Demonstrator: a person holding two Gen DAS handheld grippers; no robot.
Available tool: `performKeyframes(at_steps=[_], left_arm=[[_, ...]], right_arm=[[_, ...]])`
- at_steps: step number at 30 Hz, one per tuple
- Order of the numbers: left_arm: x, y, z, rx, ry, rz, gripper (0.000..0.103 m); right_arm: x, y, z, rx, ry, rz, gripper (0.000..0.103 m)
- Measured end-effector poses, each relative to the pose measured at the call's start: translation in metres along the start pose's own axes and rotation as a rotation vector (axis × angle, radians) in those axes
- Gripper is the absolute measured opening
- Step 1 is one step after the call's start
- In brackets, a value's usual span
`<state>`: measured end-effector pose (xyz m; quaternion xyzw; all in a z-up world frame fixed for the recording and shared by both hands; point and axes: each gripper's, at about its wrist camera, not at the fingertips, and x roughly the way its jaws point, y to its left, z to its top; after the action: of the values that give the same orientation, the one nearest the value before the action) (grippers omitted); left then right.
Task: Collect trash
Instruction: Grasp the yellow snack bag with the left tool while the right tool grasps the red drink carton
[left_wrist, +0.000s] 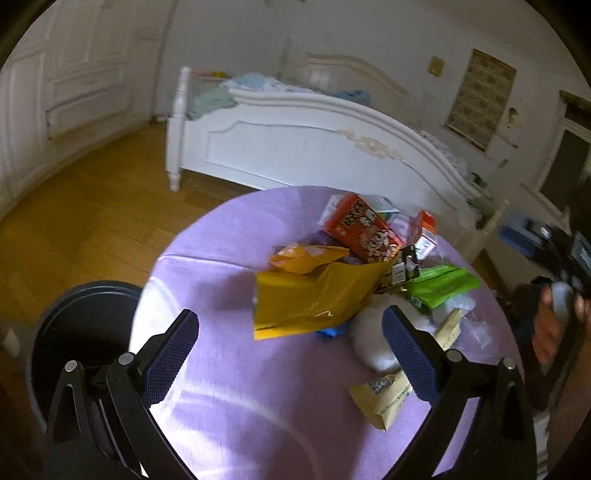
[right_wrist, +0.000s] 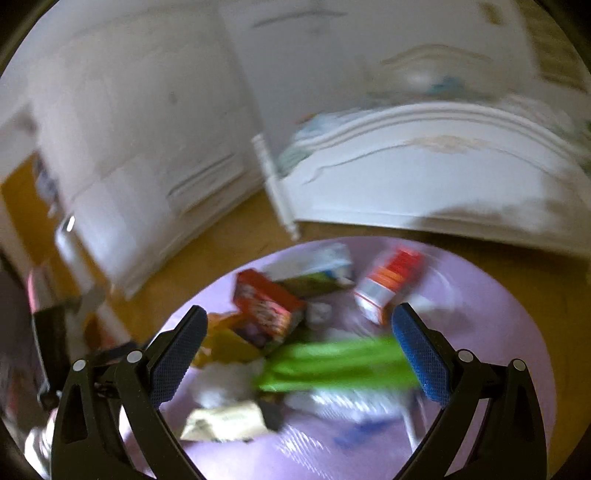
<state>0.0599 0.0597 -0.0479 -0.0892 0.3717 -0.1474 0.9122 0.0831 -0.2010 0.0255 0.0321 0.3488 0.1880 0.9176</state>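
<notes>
A heap of trash lies on a round table with a lilac cloth (left_wrist: 221, 266): a yellow foil bag (left_wrist: 314, 299), an orange wrapper (left_wrist: 306, 254), a red snack box (left_wrist: 362, 229), a green packet (left_wrist: 439, 284), white crumpled tissue (left_wrist: 373, 332) and a cream packet (left_wrist: 384, 398). My left gripper (left_wrist: 290, 332) hovers open over the cloth, just short of the yellow bag, holding nothing. The right wrist view is blurred; my right gripper (right_wrist: 299, 332) is open above the green packet (right_wrist: 332, 365), red box (right_wrist: 269, 306) and cream packet (right_wrist: 225, 421).
A dark round bin (left_wrist: 74, 332) stands on the floor at the table's left edge. A white bed (left_wrist: 295, 147) is behind the table, with wooden floor (left_wrist: 92, 214) between. A hand (left_wrist: 554, 325) holding the other gripper shows at the right. White wardrobes line the left wall.
</notes>
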Motion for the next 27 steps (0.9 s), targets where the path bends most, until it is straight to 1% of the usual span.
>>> performKeyframes(at_steps=[1,2,3,4,5,6,8,10,12,13,14,15,16,17,18,19,20,21,22,23,24,25,27], left_arm=[[0.003,0.001,0.003,0.017,0.005,-0.007,0.098],[0.007,0.002,0.006,0.03,0.011,-0.005,0.098],[0.013,0.006,0.01,0.041,0.035,-0.01,0.098],[0.017,0.01,0.011,0.036,0.059,-0.023,0.098],[0.022,0.014,0.013,0.025,0.077,-0.038,0.098],[0.026,0.019,0.015,0.011,0.087,-0.057,0.098],[0.033,0.027,0.017,-0.006,0.108,-0.088,0.097],[0.043,0.034,0.017,-0.027,0.14,-0.121,0.092],[0.052,0.037,0.016,-0.027,0.167,-0.154,0.09],[0.054,0.035,0.016,-0.013,0.164,-0.161,0.09],[0.053,0.033,0.016,0.001,0.16,-0.164,0.089],[0.055,0.031,0.016,0.014,0.166,-0.171,0.088],[0.057,0.03,0.017,0.021,0.167,-0.172,0.085],[0.06,0.03,0.018,0.02,0.185,-0.183,0.07],[0.067,0.031,0.017,0.008,0.219,-0.201,0.056],[0.07,0.031,0.016,0.006,0.234,-0.206,0.052],[0.07,0.028,0.016,0.023,0.224,-0.197,0.051],[0.072,0.027,0.017,0.031,0.228,-0.197,0.048],[0.072,0.025,0.016,0.032,0.232,-0.205,0.047],[0.07,0.025,0.016,0.023,0.22,-0.216,0.042],[0.068,0.024,0.016,0.016,0.209,-0.216,0.034],[0.065,0.024,0.016,0.005,0.197,-0.216,0.03],[0.058,0.024,0.015,-0.02,0.177,-0.227,0.017]], right_arm=[[0.012,0.012,0.012,-0.059,0.021,0.021,0.099],[0.022,0.02,0.019,-0.101,0.043,0.023,0.098],[0.04,0.029,0.027,-0.16,0.082,0.006,0.098],[0.05,0.035,0.031,-0.194,0.098,0.007,0.098],[0.064,0.041,0.035,-0.233,0.132,0.005,0.096],[0.074,0.045,0.039,-0.256,0.157,0.004,0.094],[0.101,0.051,0.043,-0.313,0.218,0.007,0.094],[0.125,0.057,0.046,-0.363,0.272,0.003,0.094],[0.143,0.058,0.046,-0.372,0.325,0.046,0.094],[0.152,0.059,0.045,-0.381,0.349,0.066,0.094],[0.159,0.061,0.044,-0.399,0.363,0.063,0.091],[0.169,0.062,0.04,-0.427,0.392,0.052,0.081],[0.177,0.062,0.037,-0.44,0.418,0.044,0.075],[0.181,0.062,0.035,-0.439,0.434,0.047,0.063],[0.184,0.06,0.032,-0.422,0.452,0.072,0.059],[0.181,0.055,0.03,-0.405,0.45,0.091,0.058],[0.179,0.053,0.03,-0.395,0.443,0.099,0.055],[0.176,0.052,0.029,-0.385,0.431,0.103,0.05],[0.17,0.05,0.03,-0.371,0.417,0.11,0.047],[0.165,0.048,0.03,-0.353,0.403,0.116,0.042],[0.157,0.046,0.031,-0.336,0.39,0.126,0.037],[0.149,0.044,0.031,-0.32,0.374,0.133,0.035],[0.138,0.045,0.03,-0.308,0.341,0.139,0.034]])
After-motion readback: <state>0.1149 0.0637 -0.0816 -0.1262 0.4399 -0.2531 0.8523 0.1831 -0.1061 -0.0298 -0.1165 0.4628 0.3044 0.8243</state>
